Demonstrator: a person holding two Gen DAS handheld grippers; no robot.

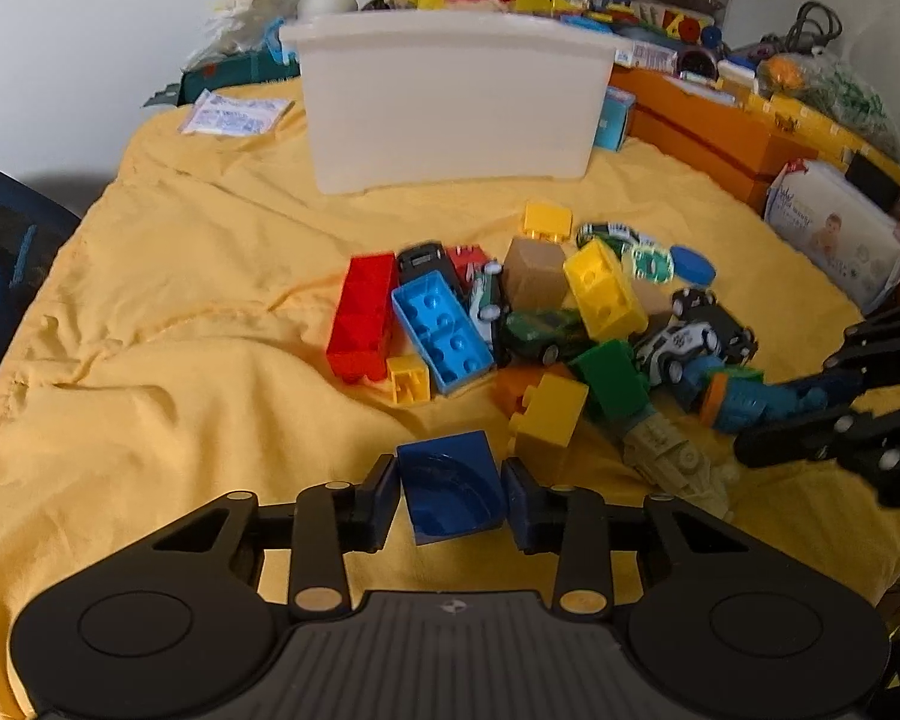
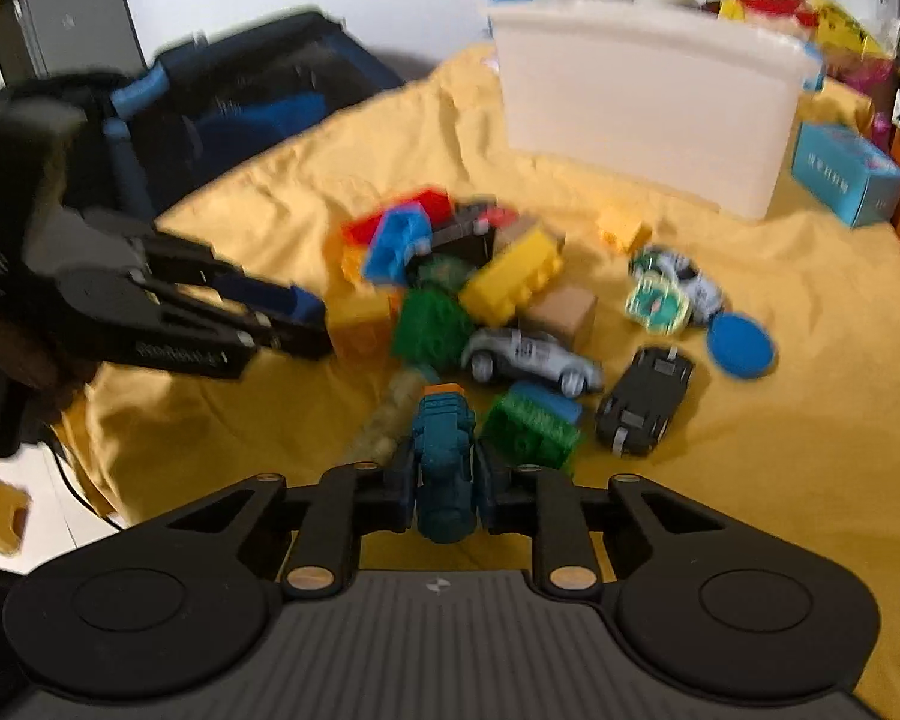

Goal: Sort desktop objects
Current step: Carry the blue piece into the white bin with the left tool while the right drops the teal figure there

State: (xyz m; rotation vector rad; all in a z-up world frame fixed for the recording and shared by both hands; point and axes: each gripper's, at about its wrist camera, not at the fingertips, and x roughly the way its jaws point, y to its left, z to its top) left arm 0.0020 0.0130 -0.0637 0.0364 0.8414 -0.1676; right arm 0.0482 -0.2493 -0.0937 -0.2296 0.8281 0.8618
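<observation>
My left gripper (image 1: 452,495) is clamped on a dark blue block (image 1: 452,487), lifted just short of the toy pile (image 1: 534,324) on the yellow cloth (image 1: 180,300). My right gripper (image 2: 447,486) pinches a teal toy vehicle (image 2: 444,462) at the pile's near edge. The white bin (image 1: 450,102) stands behind the pile.

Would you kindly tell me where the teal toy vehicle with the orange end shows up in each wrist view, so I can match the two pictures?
Left wrist view: the teal toy vehicle is at the right, clamped in the right gripper reaching in from the edge.
Right wrist view: it is at bottom centre, held in that gripper, orange end pointing away.
Shared landmark: the white plastic bin behind the toy pile.
</observation>
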